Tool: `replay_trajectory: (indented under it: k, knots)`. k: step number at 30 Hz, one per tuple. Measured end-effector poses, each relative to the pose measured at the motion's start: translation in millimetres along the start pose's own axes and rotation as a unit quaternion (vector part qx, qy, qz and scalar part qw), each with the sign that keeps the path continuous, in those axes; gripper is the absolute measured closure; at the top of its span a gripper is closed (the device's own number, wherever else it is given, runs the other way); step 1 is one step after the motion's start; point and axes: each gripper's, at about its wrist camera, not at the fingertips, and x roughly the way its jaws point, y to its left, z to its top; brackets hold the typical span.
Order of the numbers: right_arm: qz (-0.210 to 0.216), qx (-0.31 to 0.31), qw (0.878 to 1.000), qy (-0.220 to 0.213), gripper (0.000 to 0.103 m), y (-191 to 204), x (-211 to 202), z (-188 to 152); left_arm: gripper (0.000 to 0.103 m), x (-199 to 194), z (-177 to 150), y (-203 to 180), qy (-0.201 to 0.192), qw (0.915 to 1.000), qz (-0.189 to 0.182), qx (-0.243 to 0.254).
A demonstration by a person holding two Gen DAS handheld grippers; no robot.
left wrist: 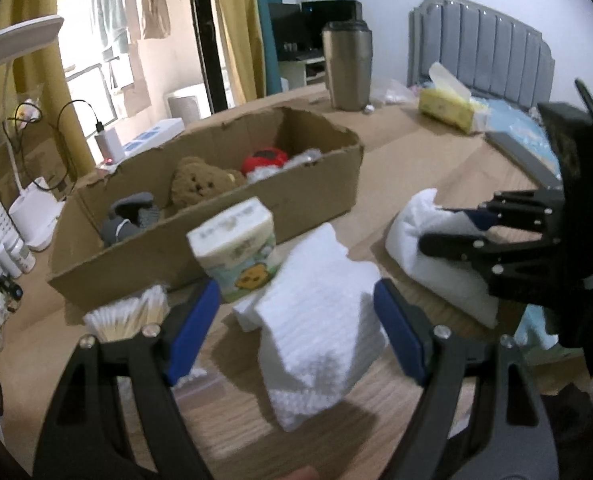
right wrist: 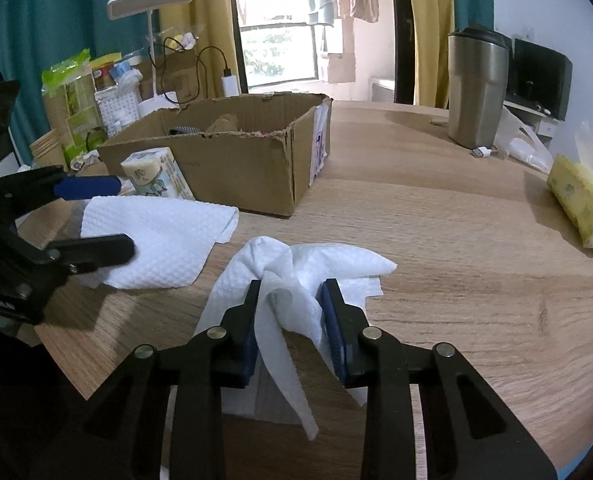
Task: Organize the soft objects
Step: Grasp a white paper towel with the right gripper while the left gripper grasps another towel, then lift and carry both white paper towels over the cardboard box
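A: What did the left camera show?

B: The left gripper (left wrist: 296, 328) stood wide open over a folded white cloth (left wrist: 320, 344) lying on the wooden table (left wrist: 436, 160). The cloth sat between the blue pads (left wrist: 194, 332), but neither pad pressed on it. Beyond it stood a small tissue pack (left wrist: 236, 248), and just behind that an open cardboard box (left wrist: 200, 216).

A: Could you see into the box?

B: Only from that side. A brown teddy bear (left wrist: 200, 184), a red toy (left wrist: 264, 160) and something grey (left wrist: 130, 216) lay inside. The right camera looked at the box (right wrist: 236, 160) from lower down, so only its walls and a scrap of brown showed.

A: And the right gripper?

B: In its own view the right gripper (right wrist: 292, 316) was closed on a crumpled white cloth (right wrist: 312, 268), bunched and pinched between the pads, the rest trailing onto the table (right wrist: 456, 240). The left camera showed that gripper (left wrist: 448, 232) from the side, its fingers against the same cloth (left wrist: 412, 240), though the pinch itself was hard to read there.

A: Anything else only one view caught?

B: The right view alone showed the snack bags (right wrist: 72, 104) at the far left; the left view alone showed cotton swabs (left wrist: 128, 316) beside the box. Both showed the steel cup (right wrist: 476, 92) and the yellow tissue packet (right wrist: 580, 200).
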Motion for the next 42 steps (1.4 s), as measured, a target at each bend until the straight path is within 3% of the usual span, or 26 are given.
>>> replay_trajectory:
  k: [11, 15, 18, 23, 42]
  knots:
    - [0.012, 0.016, 1.0, -0.015, 0.072, -4, -2, -3, 0.024, 25, 0, -15, 0.041, 0.9988, -0.002, 0.026]
    - [0.014, 0.016, 1.0, -0.018, 0.072, -4, -3, -4, 0.051, 28, 1, -17, 0.049, 0.9984, -0.001, 0.028]
    - [0.015, 0.017, 1.0, -0.019, 0.072, -5, -3, -4, 0.065, 30, 1, -17, 0.051, 0.9983, -0.002, 0.027]
    - [0.013, 0.02, 0.999, -0.02, 0.072, -6, -5, -4, 0.078, 26, 3, -16, 0.042, 0.9989, -0.003, 0.022]
    - [0.009, -0.013, 0.998, -0.057, 0.073, 19, -27, 33, 0.08, -28, 5, 8, -0.049, 0.9986, -0.015, -0.011]
